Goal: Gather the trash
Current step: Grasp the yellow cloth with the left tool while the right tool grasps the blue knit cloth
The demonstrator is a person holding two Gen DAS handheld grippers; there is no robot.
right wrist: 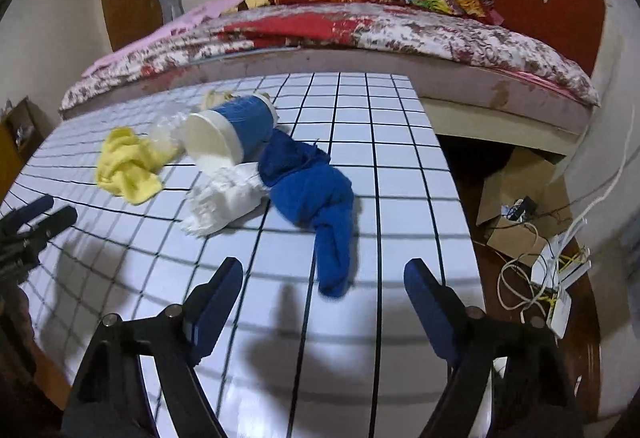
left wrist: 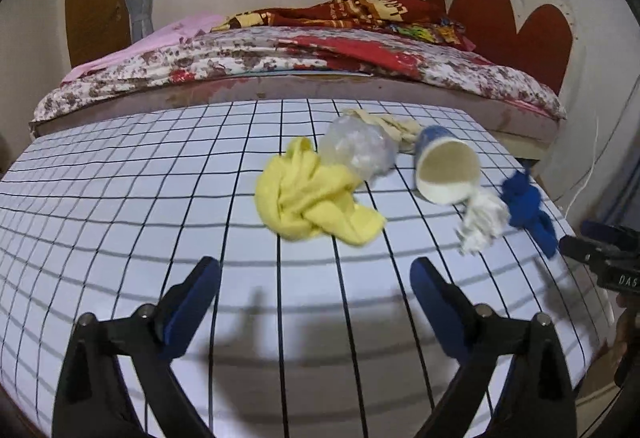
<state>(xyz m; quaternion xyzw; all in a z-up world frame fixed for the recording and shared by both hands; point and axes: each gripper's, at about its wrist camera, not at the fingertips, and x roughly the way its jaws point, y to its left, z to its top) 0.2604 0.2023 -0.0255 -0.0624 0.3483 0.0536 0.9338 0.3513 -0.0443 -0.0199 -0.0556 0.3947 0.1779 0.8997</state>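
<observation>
Lying sideways, cup (left wrist: 446, 167) — mouth facing camera

Surface (left wrist: 120, 197): white, black grid, bed (left wrist: 280, 53) behind.
Trash: yellow cloth (left wrist: 316, 197), clear bag (left wrist: 356, 149), tipped cup (left wrist: 444, 165), white wad (left wrist: 482, 222), blue cloth (left wrist: 528, 205).
Left gripper (left wrist: 316, 290): jaws apart, empty, above surface.

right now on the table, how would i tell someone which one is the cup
Start at the grid table in front of the bed; the trash lies in a cluster near its far side. The cup lies on its side amid it, with the yellow cloth on one side and the blue cloth on the other. It is the only rigid thing there: a blue band and a white rim.
</observation>
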